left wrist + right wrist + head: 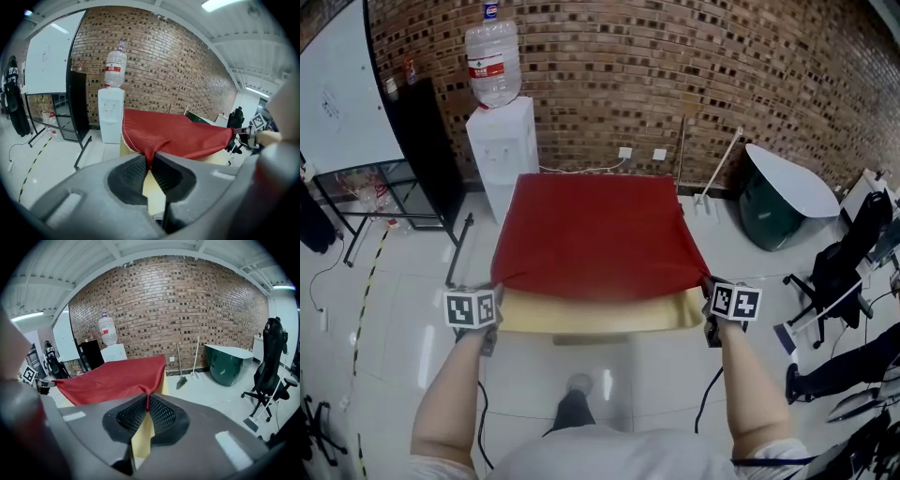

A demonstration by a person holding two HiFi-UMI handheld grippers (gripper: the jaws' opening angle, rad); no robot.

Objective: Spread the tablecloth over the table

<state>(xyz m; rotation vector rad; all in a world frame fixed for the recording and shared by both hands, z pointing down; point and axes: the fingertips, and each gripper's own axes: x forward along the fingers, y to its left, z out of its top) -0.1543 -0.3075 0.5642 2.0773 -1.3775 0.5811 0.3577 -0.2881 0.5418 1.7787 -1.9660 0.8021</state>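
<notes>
A red tablecloth (591, 234) with a pale yellow underside lies over the table, its near edge lifted and folded so the yellow lining (600, 314) shows along the front. My left gripper (492, 323) is shut on the cloth's near left corner, and my right gripper (705, 309) is shut on the near right corner. In the left gripper view the red cloth (173, 133) runs into the closed pads (133, 176). The right gripper view shows the cloth (112, 378) pinched the same way between the pads (161, 416). The table itself is hidden under the cloth.
A white water dispenser (502, 150) with a bottle stands behind the table's far left. A whiteboard (342, 84) and dark rack are at left, a green tub (778, 197) and black office chair (844, 262) at right. A broom (712, 178) leans on the brick wall.
</notes>
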